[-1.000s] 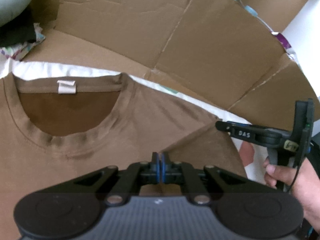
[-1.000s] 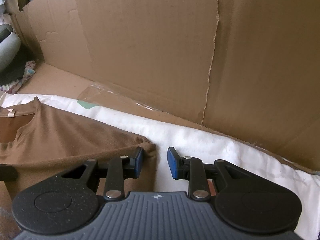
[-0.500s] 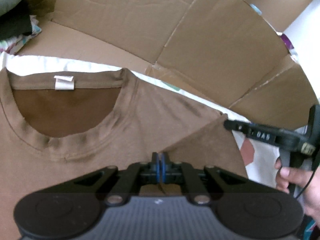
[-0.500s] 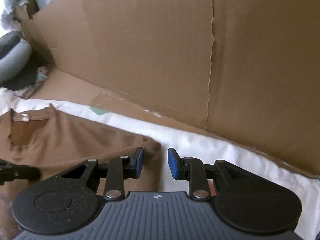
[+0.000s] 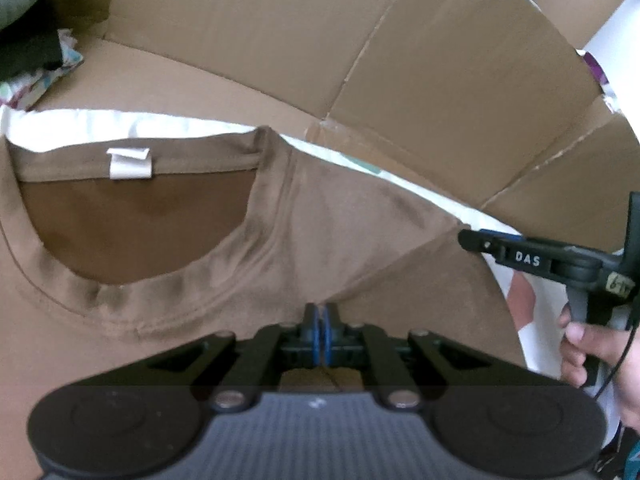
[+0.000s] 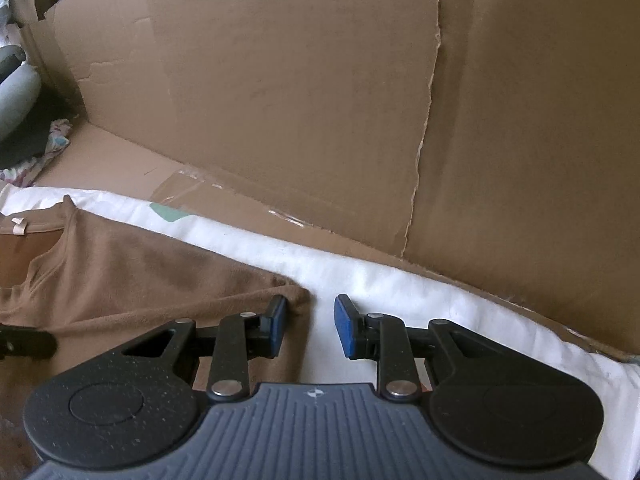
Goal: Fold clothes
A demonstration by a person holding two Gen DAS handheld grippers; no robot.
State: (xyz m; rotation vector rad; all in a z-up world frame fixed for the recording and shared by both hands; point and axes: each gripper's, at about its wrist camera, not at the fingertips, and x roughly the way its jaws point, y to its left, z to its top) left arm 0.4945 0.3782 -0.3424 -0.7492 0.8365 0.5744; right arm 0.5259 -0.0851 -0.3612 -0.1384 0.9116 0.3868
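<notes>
The white letters "DAS" stand on the black plastic arm of the right gripper (image 5: 472,240), seen from the left wrist. A small yellowish sticker (image 5: 618,283) on the same tool has dark marks too blurry to read. The white cloth tag (image 5: 130,163) in the brown T-shirt's (image 5: 320,248) collar looks blank.

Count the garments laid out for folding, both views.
1: a brown T-shirt, spread collar-up on the white sheet, its right sleeve folded in by the right gripper. A bundle of other fabric lies at the far left; any garments in it can't be counted.
</notes>
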